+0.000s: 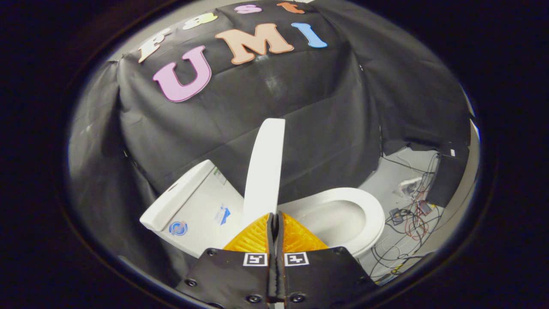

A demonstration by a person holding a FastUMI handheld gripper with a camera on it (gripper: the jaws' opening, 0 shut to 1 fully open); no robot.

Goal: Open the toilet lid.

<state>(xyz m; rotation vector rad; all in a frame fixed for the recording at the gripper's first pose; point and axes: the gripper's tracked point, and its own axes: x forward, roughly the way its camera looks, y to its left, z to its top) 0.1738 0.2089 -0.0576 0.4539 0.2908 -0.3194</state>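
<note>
The white toilet lid [264, 167] stands raised and nearly upright. I see it edge-on, rising from just beyond my fingertips. Its lower end is hidden behind my fingers, so I cannot tell whether they touch it. My gripper [274, 216] is shut, its two fingers pressed together with nothing between them. The white seat ring [374, 214] and the open bowl [330, 221] lie uncovered beyond the fingers on one side of the lid. The white tank [193, 206] with its stickers lies on the other side.
Black cloth [171, 137] hangs close behind the toilet as the booth wall. On the pale floor [394, 176] beside the bowl lies a tangle of cables and small devices [407, 214], with a black box [446, 180] farther out.
</note>
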